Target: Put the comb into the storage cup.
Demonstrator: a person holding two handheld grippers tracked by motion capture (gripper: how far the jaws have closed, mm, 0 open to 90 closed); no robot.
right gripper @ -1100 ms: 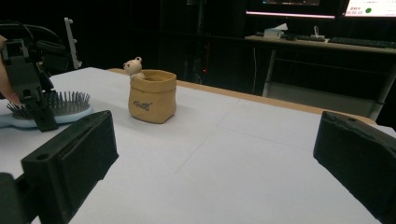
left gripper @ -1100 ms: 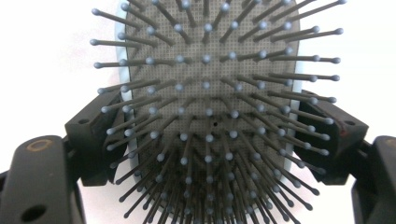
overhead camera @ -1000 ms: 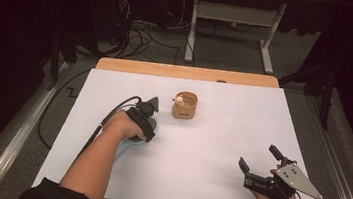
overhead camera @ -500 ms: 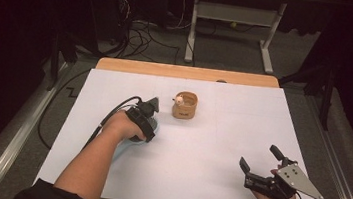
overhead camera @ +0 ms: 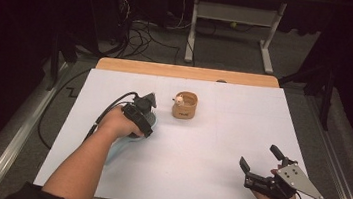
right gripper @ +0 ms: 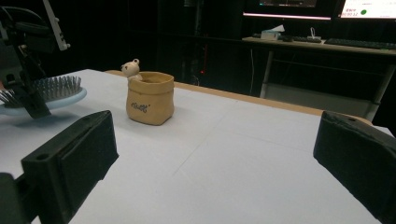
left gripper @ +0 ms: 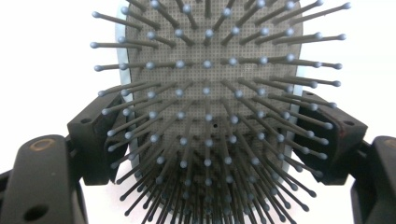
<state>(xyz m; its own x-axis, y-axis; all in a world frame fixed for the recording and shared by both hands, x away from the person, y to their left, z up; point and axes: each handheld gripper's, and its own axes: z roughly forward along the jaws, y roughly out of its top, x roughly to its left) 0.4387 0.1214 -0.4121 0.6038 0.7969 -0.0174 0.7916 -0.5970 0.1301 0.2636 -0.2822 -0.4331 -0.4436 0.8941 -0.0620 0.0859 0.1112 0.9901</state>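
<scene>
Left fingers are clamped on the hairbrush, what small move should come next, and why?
Probably lift the hairbrush a little toward the pot. The left gripper grips both its edges, bristles up, while the right gripper waits open and empty.

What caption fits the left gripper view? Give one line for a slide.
Left gripper shut on a light-blue hairbrush, bristles facing the camera, above the white table.

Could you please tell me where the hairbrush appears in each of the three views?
High view: hairbrush left of centre, under the left gripper.
Left gripper view: centre, bristles up, between the jaws.
Right gripper view: far left edge.
Shared landmark: the tan pot with a bear figure beyond the brush.
</scene>
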